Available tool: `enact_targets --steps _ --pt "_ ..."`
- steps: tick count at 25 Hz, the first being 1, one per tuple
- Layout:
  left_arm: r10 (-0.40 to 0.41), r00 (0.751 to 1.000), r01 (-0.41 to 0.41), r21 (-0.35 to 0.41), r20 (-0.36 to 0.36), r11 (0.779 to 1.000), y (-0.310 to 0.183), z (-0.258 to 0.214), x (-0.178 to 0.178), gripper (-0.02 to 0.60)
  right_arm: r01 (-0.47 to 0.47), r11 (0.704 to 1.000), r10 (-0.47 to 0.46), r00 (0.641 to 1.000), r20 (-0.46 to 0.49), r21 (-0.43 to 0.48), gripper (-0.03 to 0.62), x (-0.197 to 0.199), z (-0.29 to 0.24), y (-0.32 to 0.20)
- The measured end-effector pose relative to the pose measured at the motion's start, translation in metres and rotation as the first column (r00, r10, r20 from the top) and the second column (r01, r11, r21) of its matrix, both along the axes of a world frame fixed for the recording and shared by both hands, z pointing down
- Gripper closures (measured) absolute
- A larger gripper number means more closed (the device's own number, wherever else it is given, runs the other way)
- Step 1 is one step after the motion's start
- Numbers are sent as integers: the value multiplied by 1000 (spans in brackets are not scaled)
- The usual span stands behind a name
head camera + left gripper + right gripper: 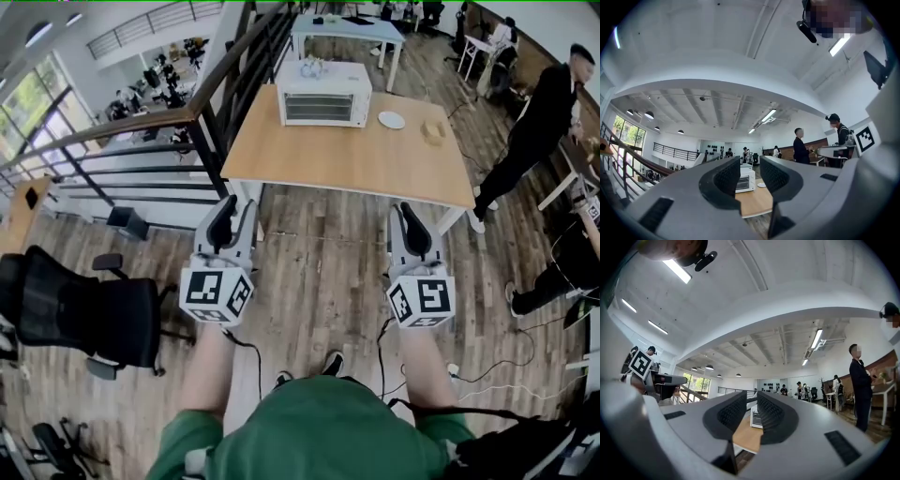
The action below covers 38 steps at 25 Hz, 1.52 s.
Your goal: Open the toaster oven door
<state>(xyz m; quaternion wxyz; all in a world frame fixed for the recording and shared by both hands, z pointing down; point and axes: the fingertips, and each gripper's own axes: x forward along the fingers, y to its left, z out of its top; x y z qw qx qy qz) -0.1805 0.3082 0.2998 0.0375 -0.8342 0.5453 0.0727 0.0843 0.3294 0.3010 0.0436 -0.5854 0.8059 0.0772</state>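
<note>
A white toaster oven [323, 94] stands at the far side of a wooden table [356, 164], its door closed. Both grippers are held up over the floor, well short of the table's near edge. My left gripper [232, 208] has its jaws apart with nothing between them. Through that gap in the left gripper view [750, 176] I see the toaster oven [745, 180] in the distance. My right gripper [405, 211] has only a narrow gap between its jaws and holds nothing. In the right gripper view [751, 411] the toaster oven [754, 418] shows far beyond the pads.
A white plate [391, 120] and a small tan object [432, 132] lie on the table right of the oven. A black office chair [84, 314] stands at the left, beside a stair railing [141, 141]. A person in black [539, 122] stands right of the table. Cables [487, 370] trail over the floor.
</note>
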Motion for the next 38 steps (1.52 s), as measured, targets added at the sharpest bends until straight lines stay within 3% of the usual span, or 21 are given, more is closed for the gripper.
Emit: enact_targets --steps 2,7,19,28,38 --pt "-10 1000 10 9 19 1000 -4 -4 16 440 22 1000 -22 1000 7 -2 484 14 -1 -7" --pt "-42 998 43 -12 42 999 -18 -3 43 434 46 999 -46 999 9 -6 468 43 -1 -29" --pt "-127 991 124 -71 -32 990 -80 6 35 405 1 999 -2 1000 -4 -44 462 83 14 -95" --pt "-136 985 126 -91 -109 988 -174 18 5 406 -34 995 32 999 -15 -92 462 71 20 -167" --pt "-111 985 98 -99 -135 990 -275 23 -50 407 -98 988 99 995 2 -116 462 29 17 -258"
